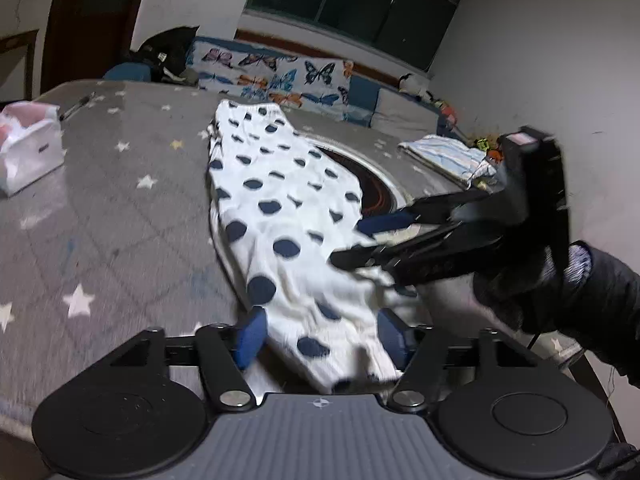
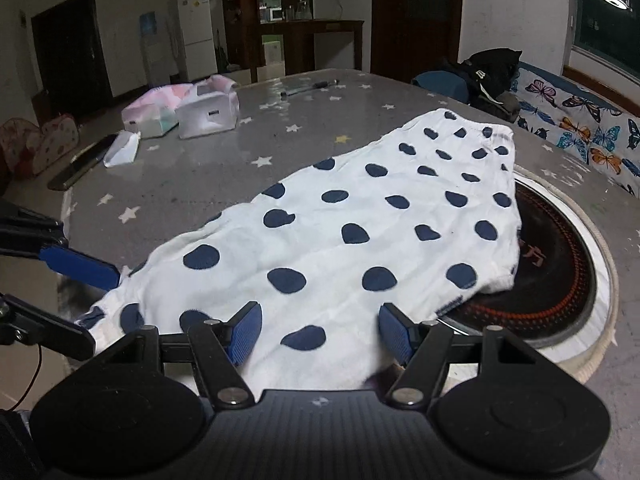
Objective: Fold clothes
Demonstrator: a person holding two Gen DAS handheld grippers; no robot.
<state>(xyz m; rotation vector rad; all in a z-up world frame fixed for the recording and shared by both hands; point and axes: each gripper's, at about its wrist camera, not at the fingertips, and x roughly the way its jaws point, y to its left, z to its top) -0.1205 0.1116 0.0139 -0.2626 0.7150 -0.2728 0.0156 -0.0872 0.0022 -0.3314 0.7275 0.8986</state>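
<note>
A white garment with navy polka dots [image 1: 280, 200] [image 2: 360, 232] lies stretched out on the grey star-print table [image 1: 120, 200] [image 2: 200, 184]. Its far side covers part of a round black hob [image 2: 560, 280] set into the table. My left gripper [image 1: 322, 338] stands open at the near hem, blue pads apart with cloth lying loose between them. My right gripper [image 2: 319, 334] is open too, its pads either side of the near edge without pinching it. In the left wrist view the right gripper [image 1: 348, 242] reaches in from the right, held by a dark-gloved hand [image 1: 520, 292]. The left gripper [image 2: 105, 310] shows at the left of the right wrist view.
A folded striped cloth [image 1: 444, 152] rests at the table's far right. White tissue boxes [image 2: 208, 114] [image 1: 28, 152], a pen [image 2: 308, 88] and a dark phone [image 2: 80, 164] lie on the far left. A butterfly-print sofa [image 1: 280, 76] runs behind the table.
</note>
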